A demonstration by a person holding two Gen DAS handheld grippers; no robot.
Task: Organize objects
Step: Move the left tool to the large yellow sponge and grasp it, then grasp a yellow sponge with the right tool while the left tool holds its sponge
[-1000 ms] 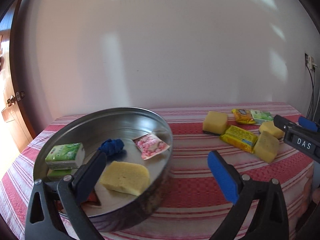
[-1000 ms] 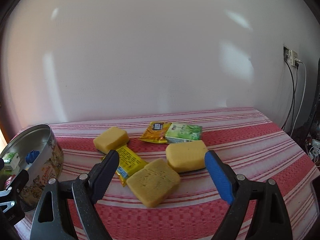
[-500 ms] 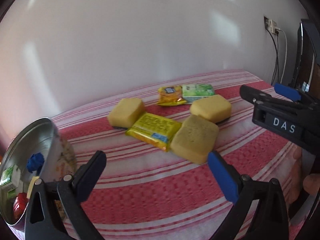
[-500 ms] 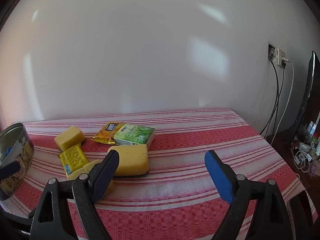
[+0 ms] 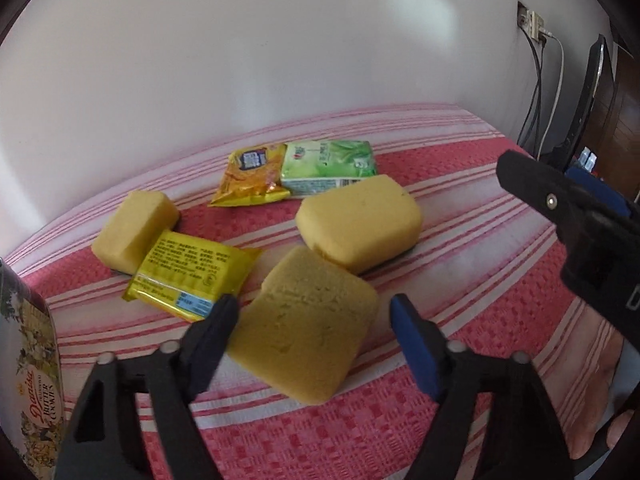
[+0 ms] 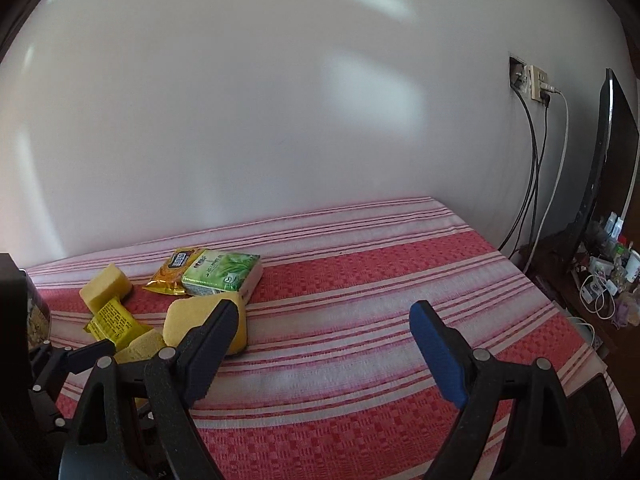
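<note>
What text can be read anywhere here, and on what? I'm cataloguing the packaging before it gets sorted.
"Danisa", "BUTTER COOKIES": side of the cookie tin.
Yellow packet: dense print, too small to read.
Orange snack packet: dark logo, blurred.
Green tissue pack: print too small to read.
Right gripper body: one cut-off letter at the picture's edge, unreadable.

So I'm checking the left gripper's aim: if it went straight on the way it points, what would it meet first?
Most likely the nearest yellow sponge, which lies between the left gripper fingers; depth is unclear.
</note>
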